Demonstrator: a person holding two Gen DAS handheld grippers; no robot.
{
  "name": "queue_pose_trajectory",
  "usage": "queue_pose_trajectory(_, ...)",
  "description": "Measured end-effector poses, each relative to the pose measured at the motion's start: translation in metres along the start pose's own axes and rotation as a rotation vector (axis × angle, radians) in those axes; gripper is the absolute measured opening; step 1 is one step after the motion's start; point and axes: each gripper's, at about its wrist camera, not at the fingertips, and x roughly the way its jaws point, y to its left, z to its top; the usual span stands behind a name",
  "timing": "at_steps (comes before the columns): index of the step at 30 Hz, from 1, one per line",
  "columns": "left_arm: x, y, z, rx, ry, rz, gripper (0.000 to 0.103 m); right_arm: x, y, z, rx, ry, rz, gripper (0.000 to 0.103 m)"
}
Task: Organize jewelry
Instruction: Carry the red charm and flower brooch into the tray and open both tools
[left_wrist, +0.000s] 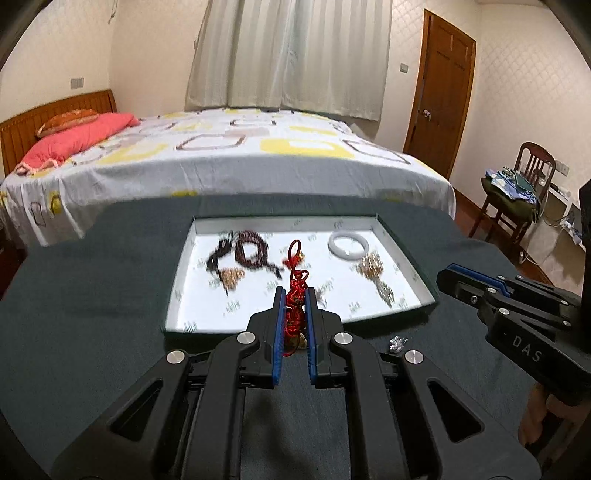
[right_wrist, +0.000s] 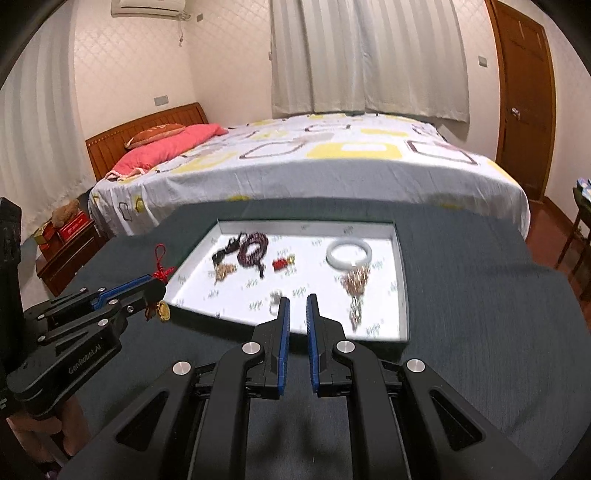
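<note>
A red knotted cord charm (left_wrist: 294, 299) with a gold pendant at its lower end is pinched between the blue pads of my left gripper (left_wrist: 294, 290), which is shut on it above the near edge of a white tray (left_wrist: 284, 220). In the right wrist view the same gripper (right_wrist: 157, 284) hangs at the left, with the red knot (right_wrist: 161, 271) above it and the gold pendant (right_wrist: 162, 311) below. My right gripper (right_wrist: 297, 299) is shut with nothing between its fingers, over the tray's (right_wrist: 306, 223) front edge. It also shows at the right of the left wrist view (left_wrist: 445, 275).
The tray sits on a dark green table and holds a dark bead necklace (left_wrist: 255, 247), a white bangle (left_wrist: 332, 244), gold pieces (left_wrist: 371, 266) and a small red item (right_wrist: 279, 264). A small silver piece (left_wrist: 397, 343) lies on the cloth before the tray. A bed stands behind.
</note>
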Motion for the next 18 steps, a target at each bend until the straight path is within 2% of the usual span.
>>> queue_pose_trajectory(9,0.026,0.011,0.014,-0.008,0.008,0.02,0.01,0.018,0.004,0.016,-0.014,-0.009,-0.004,0.01)
queue_pose_trajectory(18,0.031,0.015,-0.015,-0.029,0.063,0.013,0.01,0.028,-0.016,-0.026,0.043,0.08,-0.024,0.01)
